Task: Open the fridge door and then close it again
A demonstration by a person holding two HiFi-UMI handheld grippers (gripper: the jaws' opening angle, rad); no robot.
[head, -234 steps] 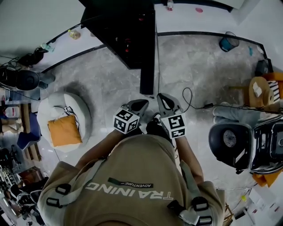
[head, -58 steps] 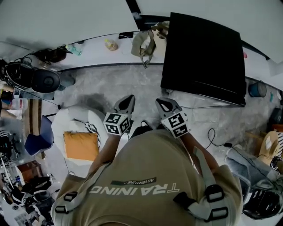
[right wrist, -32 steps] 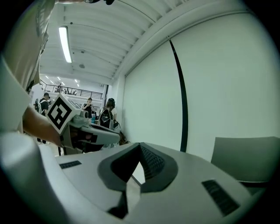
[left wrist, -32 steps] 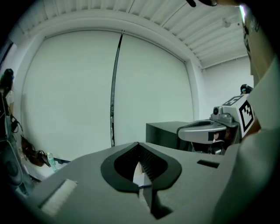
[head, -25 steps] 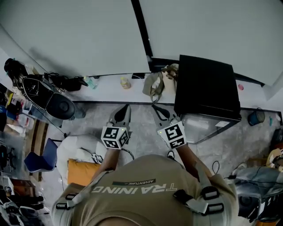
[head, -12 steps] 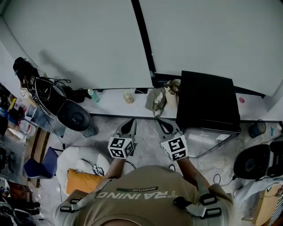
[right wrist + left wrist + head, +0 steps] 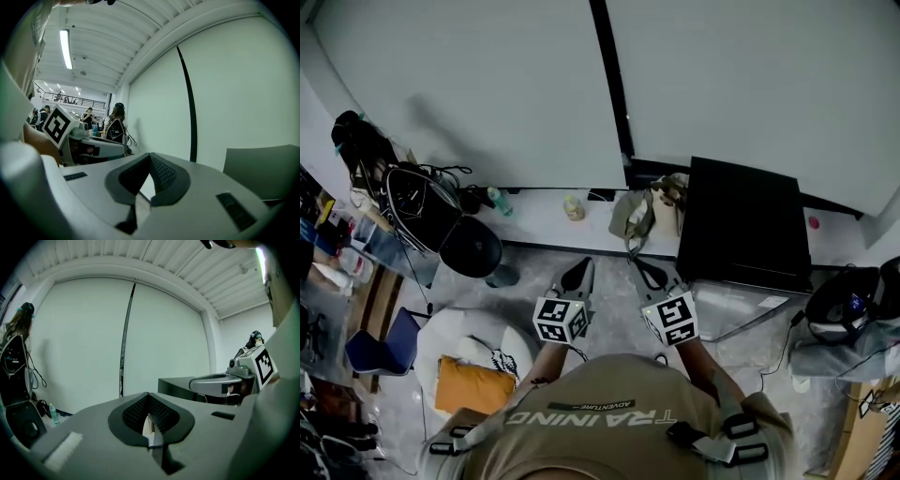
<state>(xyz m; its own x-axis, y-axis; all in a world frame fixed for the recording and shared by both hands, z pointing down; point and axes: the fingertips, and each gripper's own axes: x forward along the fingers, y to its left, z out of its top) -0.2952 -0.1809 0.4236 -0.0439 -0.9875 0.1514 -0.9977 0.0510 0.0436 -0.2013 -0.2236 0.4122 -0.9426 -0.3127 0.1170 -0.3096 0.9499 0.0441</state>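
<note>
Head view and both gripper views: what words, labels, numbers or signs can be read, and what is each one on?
"TRAINING": large print on the person's shirt, upside down in the head view.
"ADVENTURE": small dark patch on the same shirt, also upside down.
Left gripper's cube and right gripper's cube: square marker patterns only, no letters.
Green bottle: label too small to read.
Gripper views: no readable text.

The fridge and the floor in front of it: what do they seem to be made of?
Fridge: the top looks like black painted metal or plastic with a matt finish, since it shows flat and dark with no glare. Which of the two cannot be told.
Floor: it looks like grey stone or marble-look tile, from its cloudy pale veining and faint sheen.
</note>
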